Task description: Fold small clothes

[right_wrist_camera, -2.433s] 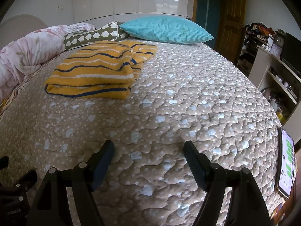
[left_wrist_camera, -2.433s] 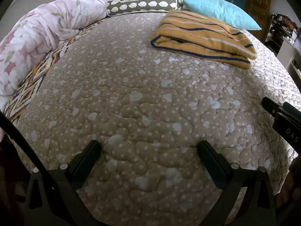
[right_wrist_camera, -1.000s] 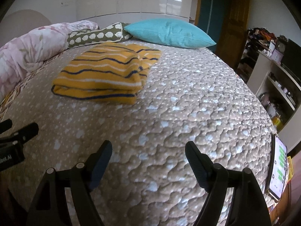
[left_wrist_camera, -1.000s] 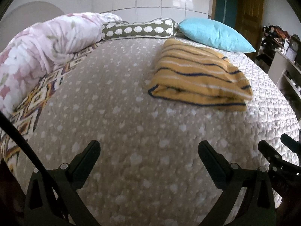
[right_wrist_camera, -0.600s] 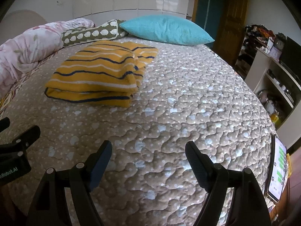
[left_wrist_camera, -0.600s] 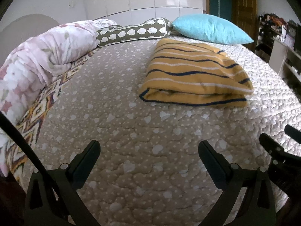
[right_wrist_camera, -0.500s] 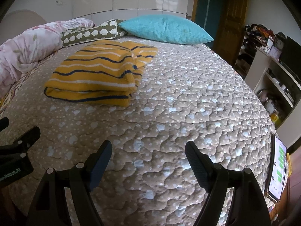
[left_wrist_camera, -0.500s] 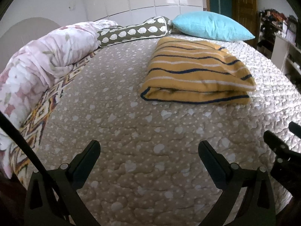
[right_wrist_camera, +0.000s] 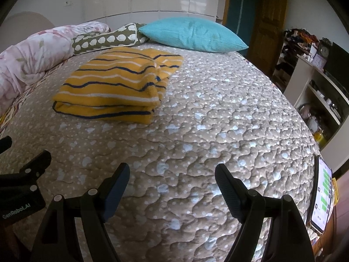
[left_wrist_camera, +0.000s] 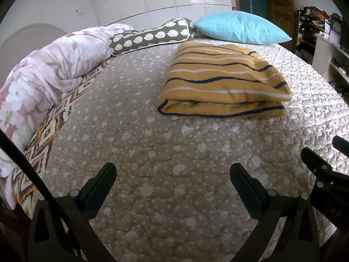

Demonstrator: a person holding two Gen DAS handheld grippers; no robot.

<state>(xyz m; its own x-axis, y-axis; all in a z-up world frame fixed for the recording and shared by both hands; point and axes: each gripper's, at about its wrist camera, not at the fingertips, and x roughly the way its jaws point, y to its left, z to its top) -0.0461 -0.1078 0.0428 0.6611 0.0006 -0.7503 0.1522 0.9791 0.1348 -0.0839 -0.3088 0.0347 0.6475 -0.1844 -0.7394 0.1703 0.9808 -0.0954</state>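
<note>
My left gripper [left_wrist_camera: 172, 174] and right gripper [right_wrist_camera: 172, 174] both spread wide, empty, over the quilt [right_wrist_camera: 218, 131]. Farther on lies the folded striped garment [left_wrist_camera: 220, 83], well apart. Blue pillow [right_wrist_camera: 192, 35] behind; phone [right_wrist_camera: 322, 196] at right edge.

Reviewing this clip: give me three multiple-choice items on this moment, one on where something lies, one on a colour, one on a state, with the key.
1. Where does the phone lie?
A. on the garment
B. at the bed's right edge
C. on the blue pillow

2. What colours is the folded garment?
A. mustard with navy and white stripes
B. plain red
C. green with dots

3. How do the jaws of the left gripper and right gripper stand?
A. both shut on cloth
B. one shut
C. both open and empty

Key: 1 B, it shows at the quilt's right rim; 2 A, the stripes are plain in both views; 3 C, bare quilt shows between each pair.
</note>
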